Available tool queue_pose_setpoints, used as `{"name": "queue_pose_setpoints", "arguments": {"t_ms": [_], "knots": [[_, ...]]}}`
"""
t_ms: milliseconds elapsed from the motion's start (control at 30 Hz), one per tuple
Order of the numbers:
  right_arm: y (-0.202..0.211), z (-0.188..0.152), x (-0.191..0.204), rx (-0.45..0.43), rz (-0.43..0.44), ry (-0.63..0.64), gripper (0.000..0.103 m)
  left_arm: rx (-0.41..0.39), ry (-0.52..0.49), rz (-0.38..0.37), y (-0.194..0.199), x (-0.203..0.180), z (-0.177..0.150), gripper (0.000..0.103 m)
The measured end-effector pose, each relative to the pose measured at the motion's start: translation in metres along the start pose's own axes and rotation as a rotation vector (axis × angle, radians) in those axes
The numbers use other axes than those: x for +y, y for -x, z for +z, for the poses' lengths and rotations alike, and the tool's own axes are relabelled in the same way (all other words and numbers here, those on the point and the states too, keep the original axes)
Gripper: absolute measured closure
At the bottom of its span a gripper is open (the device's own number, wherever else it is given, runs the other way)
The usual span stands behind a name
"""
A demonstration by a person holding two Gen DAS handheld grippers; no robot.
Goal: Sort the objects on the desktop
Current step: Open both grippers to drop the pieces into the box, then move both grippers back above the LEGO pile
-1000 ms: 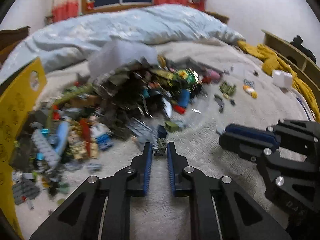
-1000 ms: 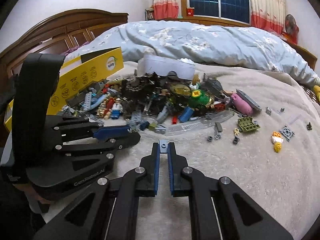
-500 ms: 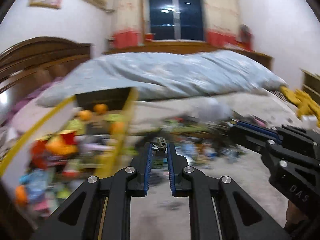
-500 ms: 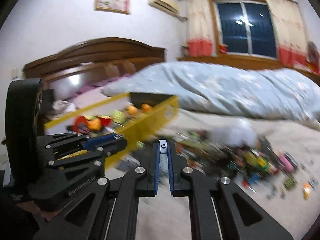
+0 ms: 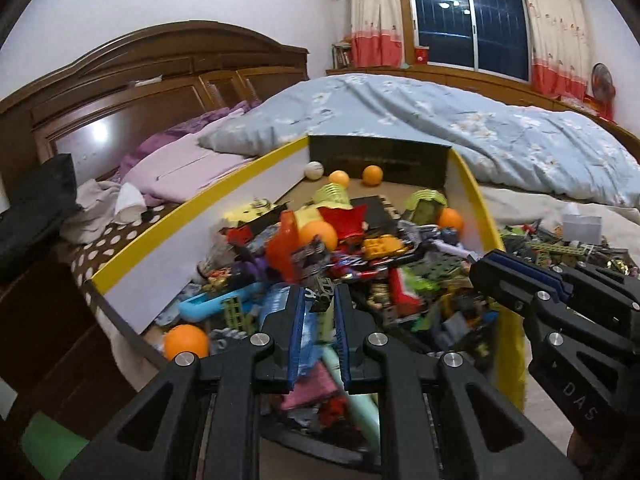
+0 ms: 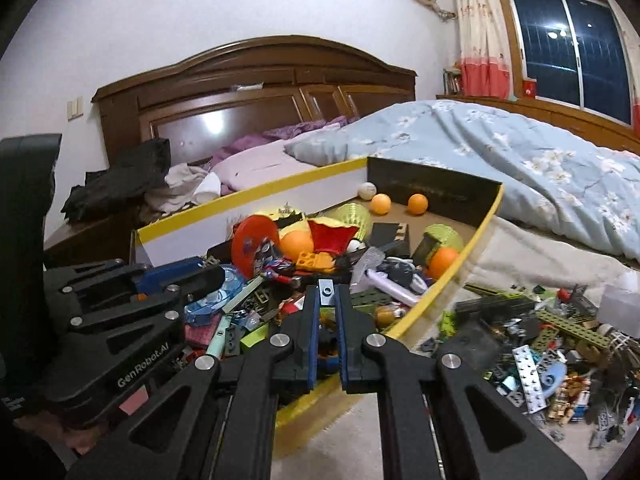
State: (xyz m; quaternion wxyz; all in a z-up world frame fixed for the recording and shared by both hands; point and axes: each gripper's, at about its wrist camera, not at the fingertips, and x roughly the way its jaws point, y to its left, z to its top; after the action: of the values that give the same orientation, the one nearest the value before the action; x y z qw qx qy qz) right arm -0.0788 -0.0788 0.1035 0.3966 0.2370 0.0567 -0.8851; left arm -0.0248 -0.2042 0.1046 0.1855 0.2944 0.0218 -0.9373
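My left gripper (image 5: 319, 300) is shut on a small dark olive toy piece (image 5: 322, 295) and holds it over the yellow-rimmed cardboard box (image 5: 478, 196) full of toys. My right gripper (image 6: 327, 294) is shut on a small grey-blue brick (image 6: 327, 291) and hovers over the same box (image 6: 452, 276) near its right wall. Each gripper shows in the other's view: the right one (image 5: 520, 276) at the right, the left one (image 6: 172, 280) at the left. A pile of loose bricks (image 6: 552, 332) lies on the bed right of the box.
The box holds orange balls (image 5: 318, 235), a red disc (image 6: 256, 246), a blue case (image 5: 216, 304) and many toy parts. A blue floral duvet (image 5: 460, 120) lies behind. The wooden headboard (image 6: 256, 92) and heaped clothes (image 6: 120, 180) stand at the left.
Both grippers swung left from the brick pile to above the yellow box, each carrying its small piece. The view has steadied after the blur.
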Motion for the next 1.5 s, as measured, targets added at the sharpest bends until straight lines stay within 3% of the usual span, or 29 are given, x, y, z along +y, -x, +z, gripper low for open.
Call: {"name": "queue_pose_setpoints", "arguments": {"t_ms": [267,433,467,533,633,767,867,933,1033,1200,1267,1400,1500], "knots": [[-0.004,-0.007,-0.004,0.017,-0.015,-0.007,0.096,0.008,-0.029,-0.034,0.0,-0.011,-0.006,0.087],[-0.009,-0.01,-0.001,0.039,-0.038,0.026,0.093,0.092,-0.053,-0.026,-0.016,-0.021,-0.011,0.086],[-0.009,-0.01,0.001,0.043,-0.045,0.041,0.091,0.086,-0.065,-0.018,-0.016,-0.022,-0.012,0.085],[-0.008,-0.012,0.009,0.038,-0.064,0.087,0.072,0.08,-0.086,0.018,-0.014,-0.027,-0.013,0.079],[-0.007,-0.013,0.013,0.024,-0.133,0.126,0.066,0.087,-0.089,0.042,-0.016,-0.026,-0.014,0.076],[0.004,-0.013,0.001,-0.01,-0.163,0.062,0.048,0.092,-0.062,0.019,-0.013,-0.022,-0.013,0.074],[0.03,-0.012,-0.012,-0.083,-0.186,0.0,0.038,0.017,-0.06,0.029,0.002,-0.029,-0.01,0.071],[0.053,-0.015,-0.025,-0.108,-0.245,-0.023,0.034,-0.048,-0.069,-0.012,0.02,-0.042,-0.008,0.065],[0.087,-0.03,-0.056,-0.092,-0.367,-0.075,0.029,-0.082,-0.074,-0.112,0.036,-0.073,-0.009,0.055],[0.135,-0.078,-0.117,-0.052,-0.633,-0.112,0.026,-0.023,-0.064,-0.331,0.031,-0.146,-0.028,0.053],[0.142,-0.097,-0.141,-0.008,-0.708,-0.128,0.026,0.01,-0.059,-0.382,0.023,-0.173,-0.039,0.053],[0.149,-0.125,-0.195,0.109,-0.707,-0.403,0.026,0.089,-0.153,-0.384,0.002,-0.217,-0.059,0.053],[0.146,-0.139,-0.206,0.175,-0.707,-0.48,0.026,0.172,-0.169,-0.394,-0.015,-0.231,-0.068,0.053]]}}
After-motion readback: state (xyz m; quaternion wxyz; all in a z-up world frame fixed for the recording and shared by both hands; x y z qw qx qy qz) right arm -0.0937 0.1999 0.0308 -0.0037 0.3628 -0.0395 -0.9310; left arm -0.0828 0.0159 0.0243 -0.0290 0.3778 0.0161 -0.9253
